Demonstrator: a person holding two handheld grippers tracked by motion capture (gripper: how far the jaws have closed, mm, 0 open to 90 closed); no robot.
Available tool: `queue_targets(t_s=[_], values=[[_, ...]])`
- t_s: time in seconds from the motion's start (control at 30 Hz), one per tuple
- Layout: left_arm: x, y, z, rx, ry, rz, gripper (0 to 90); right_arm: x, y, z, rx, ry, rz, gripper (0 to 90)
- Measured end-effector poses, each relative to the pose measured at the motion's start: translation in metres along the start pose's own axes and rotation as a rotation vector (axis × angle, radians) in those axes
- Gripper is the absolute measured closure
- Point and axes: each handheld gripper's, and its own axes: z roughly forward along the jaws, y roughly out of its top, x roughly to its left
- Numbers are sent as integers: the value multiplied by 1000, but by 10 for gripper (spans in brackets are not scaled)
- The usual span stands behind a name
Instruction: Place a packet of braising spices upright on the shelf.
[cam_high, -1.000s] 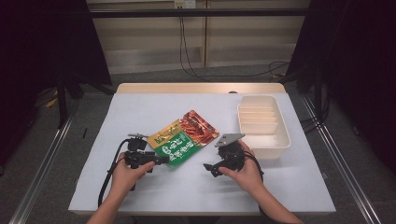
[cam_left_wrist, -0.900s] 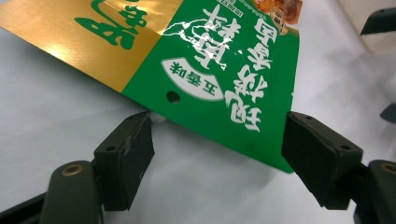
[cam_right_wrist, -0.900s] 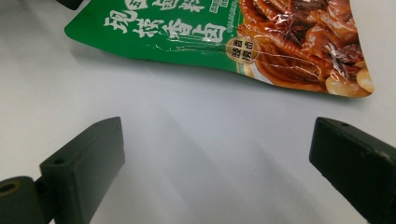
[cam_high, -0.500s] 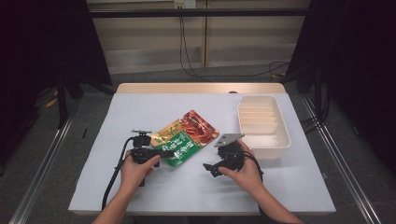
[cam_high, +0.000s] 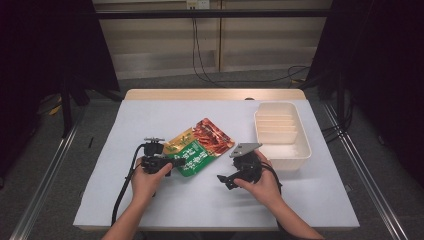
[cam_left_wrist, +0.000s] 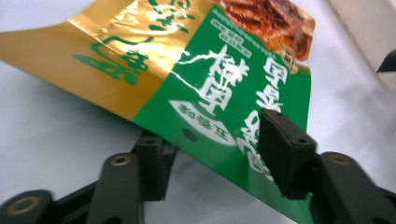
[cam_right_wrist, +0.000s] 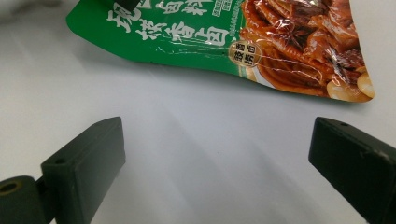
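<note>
Left gripper view shows the left gripper (cam_left_wrist: 212, 154) with its jaws just closing around the near edge of the glossy green, gold and red food pouch (cam_left_wrist: 219, 70); one above, one beneath, not yet pressing. High view: right gripper (cam_high: 231, 179) rests on the white table (cam_high: 320, 200), jaws wide and empty. Farther right sits a cream plastic tray (cam_high: 280, 132).
</note>
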Motion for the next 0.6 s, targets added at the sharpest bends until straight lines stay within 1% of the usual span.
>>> queue_targets(t_s=[0.03, 0.07, 0.1, 0.13, 0.17, 0.23, 0.27, 0.3, 0.33, 0.4, 0.47, 0.5, 0.53, 0.6], values=[[1, 1, 1, -10, -1, 0, 556, 0, 0, 1, -1, -4, -5, 35], [1, 1, 2, -16, -5, -13, 576, 0, 0, 1, 0, -4, 0, 35], [1, 1, 2, -16, -5, -13, 597, 0, 0, 1, 0, -3, 1, 35], [2, 1, 2, -9, -9, -21, 597, 0, 0, 1, 0, -3, 1, 35], [2, 1, 4, -14, -2, -29, 666, 1, 0, 1, -1, -4, 1, 35], [3, 1, 4, -15, -6, -37, 715, 1, 0, 1, 0, -2, 0, 35], [4, 2, 3, -17, -9, -41, 715, 0, 0, 1, 1, -3, -1, 35], [4, 4, 1, -35, -23, -67, 767, 0, 0, 1, 1, -2, -3, 35], [5, 5, 0, -36, -15, -50, 783, 0, 0, 1, 2, 1, -3, 35], [6, 7, -3, -48, -28, -68, 827, -1, 0, 0, -1, 2, 0, 35], [6, 7, -4, -56, -24, -63, 852, 0, 0, 0, 2, -2, 5, 35], [6, 9, -6, -54, -20, -43, 852, -1, 0, 0, -4, -6, 2, 35], [5, 11, -7, -66, -14, -45, 878, -1, 0, 1, -2, -2, 2, 35], [4, 13, -8, -63, -12, -42, 890, -2, 0, 1, 0, 9, 5, 35]])
